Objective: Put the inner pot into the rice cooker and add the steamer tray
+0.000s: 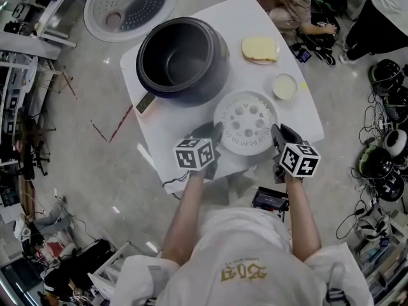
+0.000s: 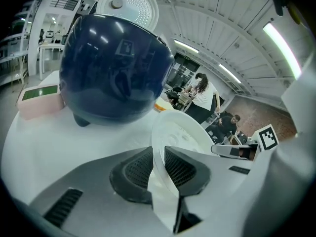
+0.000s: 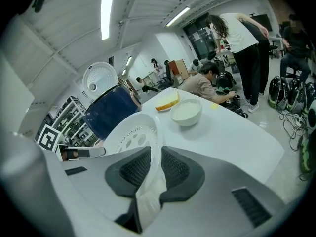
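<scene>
- Left gripper (image 1: pixel 215 135) jaws pinched on the steamer tray (image 1: pixel 245 121) rim, 8 o'clock side
- Right gripper (image 1: pixel 277 136) clamps its 4 o'clock rim
- Tray at 5 o'clock from the rice cooker (image 1: pixel 182 59)

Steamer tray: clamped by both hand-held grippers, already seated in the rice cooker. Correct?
No. Head view shows the steamer tray in front of the rice cooker, not in it. The left hand-held gripper and right hand-held gripper do both clamp its rim.
</scene>
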`<move>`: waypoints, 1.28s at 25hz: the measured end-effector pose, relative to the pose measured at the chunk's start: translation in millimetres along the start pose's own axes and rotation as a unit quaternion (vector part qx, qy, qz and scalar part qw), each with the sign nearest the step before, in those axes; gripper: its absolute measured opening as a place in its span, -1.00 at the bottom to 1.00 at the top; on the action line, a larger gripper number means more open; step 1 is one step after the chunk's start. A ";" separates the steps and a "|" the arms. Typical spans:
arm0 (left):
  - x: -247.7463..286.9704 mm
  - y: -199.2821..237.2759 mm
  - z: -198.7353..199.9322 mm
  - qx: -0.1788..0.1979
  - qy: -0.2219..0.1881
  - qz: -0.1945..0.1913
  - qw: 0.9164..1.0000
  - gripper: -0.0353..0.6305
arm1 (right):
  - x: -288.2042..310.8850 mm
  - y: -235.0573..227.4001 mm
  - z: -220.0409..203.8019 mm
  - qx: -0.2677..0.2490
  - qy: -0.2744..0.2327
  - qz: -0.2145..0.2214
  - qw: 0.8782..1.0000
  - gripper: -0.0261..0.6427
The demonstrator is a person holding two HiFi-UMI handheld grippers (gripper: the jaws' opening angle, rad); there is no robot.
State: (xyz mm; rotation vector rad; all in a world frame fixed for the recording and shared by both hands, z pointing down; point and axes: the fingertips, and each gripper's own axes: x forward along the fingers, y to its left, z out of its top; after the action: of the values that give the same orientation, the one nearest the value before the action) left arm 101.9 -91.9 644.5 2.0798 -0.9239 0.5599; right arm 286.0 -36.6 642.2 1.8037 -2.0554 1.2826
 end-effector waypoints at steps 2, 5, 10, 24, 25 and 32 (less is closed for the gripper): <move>-3.5 -4.8 5.1 0.003 -0.004 -0.002 1.000 -0.63 | -6.2 3.2 7.0 0.003 -0.006 0.006 1.000 -0.69; -7.9 -13.3 12.8 0.007 -0.011 -0.005 1.000 -0.63 | -15.8 6.1 17.4 0.009 -0.018 0.012 1.000 -0.70; -16.7 -31.1 33.0 0.021 -0.033 -0.013 0.999 -0.63 | -31.7 11.6 41.2 0.034 -0.048 0.040 0.997 -0.73; -52.9 -66.9 77.5 0.042 -0.089 -0.023 0.995 -0.65 | -68.8 36.6 89.4 0.026 -0.094 0.067 0.993 -0.75; -56.1 -69.1 82.1 0.042 -0.095 -0.023 0.994 -0.65 | -70.9 39.4 94.8 0.023 -0.099 0.071 0.992 -0.75; -73.4 -77.3 108.7 0.039 -0.137 -0.018 0.990 -0.65 | -74.6 57.9 133.6 -0.010 -0.120 0.102 0.987 -0.76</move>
State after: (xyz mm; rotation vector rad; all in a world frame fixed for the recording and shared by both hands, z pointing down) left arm 122.6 -113.7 495.2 2.2780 -1.0307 0.2993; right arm 313.7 -70.6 484.6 1.8608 -2.4265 1.1310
